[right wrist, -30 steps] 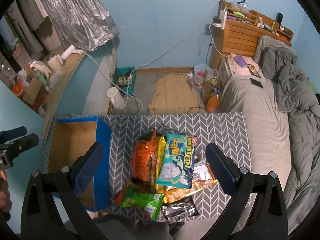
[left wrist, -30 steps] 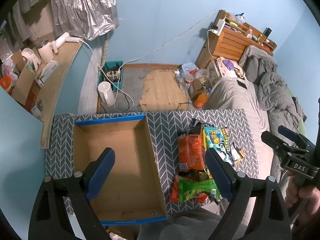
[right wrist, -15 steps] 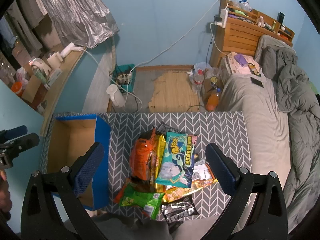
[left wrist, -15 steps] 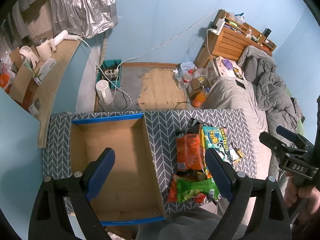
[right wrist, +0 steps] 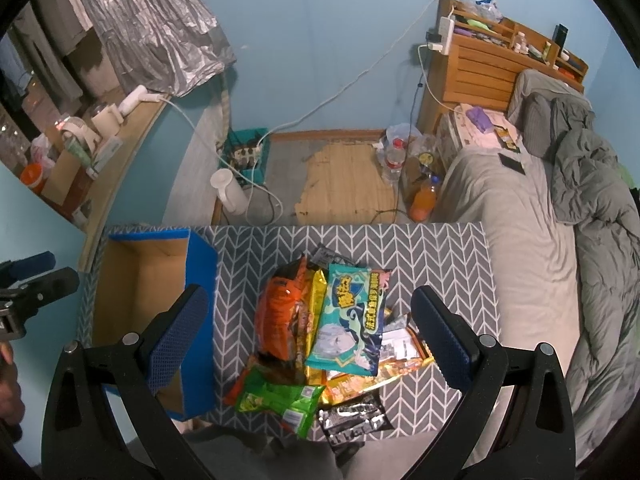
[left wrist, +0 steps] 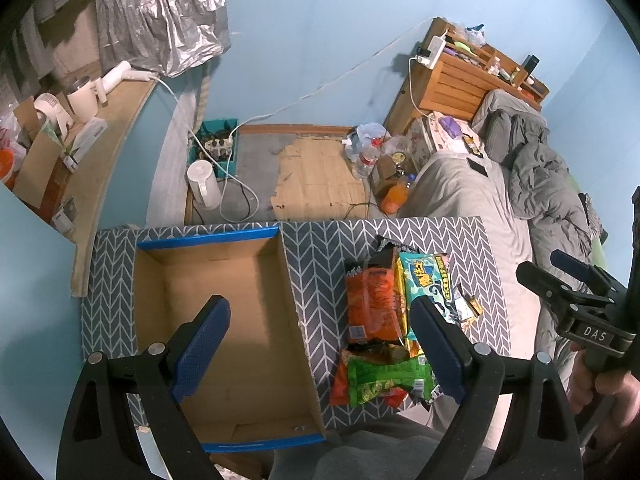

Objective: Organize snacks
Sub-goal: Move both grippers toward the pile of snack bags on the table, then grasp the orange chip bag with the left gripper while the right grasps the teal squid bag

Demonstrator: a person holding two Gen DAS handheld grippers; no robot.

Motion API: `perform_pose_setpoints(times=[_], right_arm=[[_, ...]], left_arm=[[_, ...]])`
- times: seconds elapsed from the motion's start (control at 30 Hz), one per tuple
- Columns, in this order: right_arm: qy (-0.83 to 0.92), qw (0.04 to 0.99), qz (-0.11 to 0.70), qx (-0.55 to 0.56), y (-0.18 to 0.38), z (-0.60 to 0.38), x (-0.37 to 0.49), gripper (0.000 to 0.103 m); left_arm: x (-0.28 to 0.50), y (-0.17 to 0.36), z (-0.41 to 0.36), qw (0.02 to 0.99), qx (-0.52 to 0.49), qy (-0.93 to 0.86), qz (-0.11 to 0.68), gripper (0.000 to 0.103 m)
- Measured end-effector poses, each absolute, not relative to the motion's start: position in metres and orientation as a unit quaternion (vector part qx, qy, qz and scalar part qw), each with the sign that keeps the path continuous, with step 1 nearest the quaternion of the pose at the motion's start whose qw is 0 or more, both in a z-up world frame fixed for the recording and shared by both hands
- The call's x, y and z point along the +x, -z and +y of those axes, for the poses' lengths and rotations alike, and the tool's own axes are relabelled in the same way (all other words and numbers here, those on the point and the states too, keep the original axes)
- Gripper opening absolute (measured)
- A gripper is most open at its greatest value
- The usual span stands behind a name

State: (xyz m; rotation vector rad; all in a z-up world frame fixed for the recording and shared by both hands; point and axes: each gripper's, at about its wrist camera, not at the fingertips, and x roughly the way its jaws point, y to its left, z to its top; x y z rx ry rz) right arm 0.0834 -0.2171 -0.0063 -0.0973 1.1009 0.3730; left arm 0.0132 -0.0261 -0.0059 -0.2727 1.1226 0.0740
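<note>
On our chevron-patterned table [right wrist: 432, 248] the cardboard box [left wrist: 224, 344] sits empty, snack packets [right wrist: 320, 328] piled right, left gripper [left wrist: 320, 344] and right gripper [right wrist: 312, 336] both wide, nothing sorted yet.

A: Left gripper [left wrist: 320, 352]: black frame, two blue cross-hatched pads [left wrist: 200, 344], round silver screws at the pivots, triangular cut-outs in the arms.

B: Right gripper [right wrist: 310, 342]: same build; black arms, blue textured pads [right wrist: 440, 340], silver screws on each side.

A: Seen side-on from the left camera: black body, white "DAS" lettering, blue-tipped fingers.

B: Clothing at the bottom edge: grey fabric [left wrist: 360, 456]. Cables: none seen.
</note>
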Motion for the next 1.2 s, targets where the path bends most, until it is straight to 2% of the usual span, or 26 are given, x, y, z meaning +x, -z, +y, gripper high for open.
perform_pose_setpoints(times=[0.83, 1.2], right_arm=[[-0.171, 0.831, 0.528, -0.044, 0.009, -0.227, 0.082, 0.100], [-0.170, 0.816, 0.550, -0.047, 0.034, -0.249, 0.094, 0.100]], left_arm=[[0.017, 0.009, -0.046, 0.832, -0.118, -0.016, 0.541, 0.092], [0.034, 0.027, -0.063, 0.824, -0.107, -0.001, 0.556, 0.093]])
